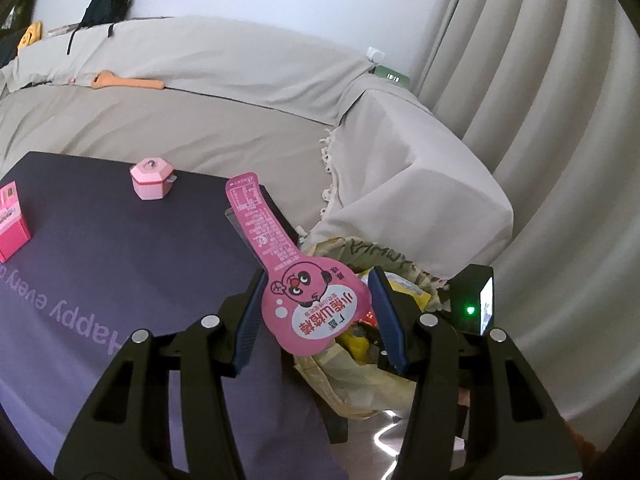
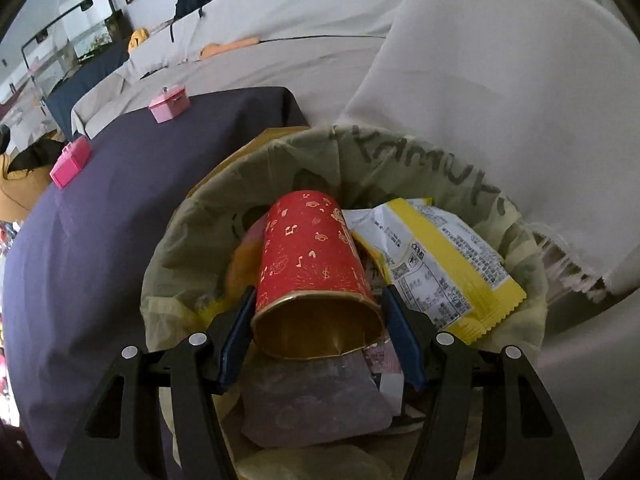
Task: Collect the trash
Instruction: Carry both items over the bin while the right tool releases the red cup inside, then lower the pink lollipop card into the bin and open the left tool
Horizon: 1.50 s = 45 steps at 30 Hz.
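In the left wrist view a pink snack wrapper (image 1: 304,284) with a cartoon face hangs between the spread fingers of my left gripper (image 1: 318,314), at the table edge above the trash bin (image 1: 352,384); the fingers stand wide and do not pinch it. In the right wrist view my right gripper (image 2: 320,332) is over the bin (image 2: 192,216), lined with a yellowish bag. A red paper cup (image 2: 310,260) with a gold inside lies between its blue pads, mouth toward the camera. A yellow snack packet (image 2: 436,264) lies in the bin to the right.
A dark purple table (image 1: 100,280) holds a pale pink box (image 1: 152,179) and a brighter pink box (image 1: 12,220). A sofa under a grey cover (image 1: 240,120) stands behind, curtains (image 1: 540,120) at right. The other gripper (image 1: 476,300) shows a green light by the bin.
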Each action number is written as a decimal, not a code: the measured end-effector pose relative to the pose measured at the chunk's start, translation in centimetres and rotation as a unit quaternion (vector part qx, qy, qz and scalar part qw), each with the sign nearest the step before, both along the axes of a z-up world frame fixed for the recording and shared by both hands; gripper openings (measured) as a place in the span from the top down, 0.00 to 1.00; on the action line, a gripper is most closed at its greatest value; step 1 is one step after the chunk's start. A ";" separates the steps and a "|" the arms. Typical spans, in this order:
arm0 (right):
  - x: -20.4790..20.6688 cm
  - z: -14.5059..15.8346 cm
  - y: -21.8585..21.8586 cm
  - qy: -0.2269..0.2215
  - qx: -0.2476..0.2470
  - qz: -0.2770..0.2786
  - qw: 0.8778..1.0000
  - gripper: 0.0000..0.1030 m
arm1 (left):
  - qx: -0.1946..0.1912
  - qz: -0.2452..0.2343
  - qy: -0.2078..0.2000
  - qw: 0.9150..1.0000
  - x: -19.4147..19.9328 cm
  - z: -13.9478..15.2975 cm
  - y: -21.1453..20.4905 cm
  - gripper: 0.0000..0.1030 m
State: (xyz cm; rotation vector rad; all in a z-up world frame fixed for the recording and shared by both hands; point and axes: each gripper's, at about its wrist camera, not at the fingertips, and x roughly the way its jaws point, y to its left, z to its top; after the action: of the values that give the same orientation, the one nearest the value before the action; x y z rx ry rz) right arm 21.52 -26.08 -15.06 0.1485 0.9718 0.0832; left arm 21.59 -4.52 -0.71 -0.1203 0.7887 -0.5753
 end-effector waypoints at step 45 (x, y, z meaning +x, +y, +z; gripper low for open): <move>-11.3 8.2 -6.8 -0.133 0.042 -0.121 0.983 0.30 | 0.014 -0.038 0.009 0.999 1.2 -4.3 -7.7 0.09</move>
State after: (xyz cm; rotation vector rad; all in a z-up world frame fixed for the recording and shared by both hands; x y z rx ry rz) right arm 10.19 -32.89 -6.89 0.3247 0.6788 -0.0776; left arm 22.75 -12.25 -5.04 -0.0697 0.8212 -0.6363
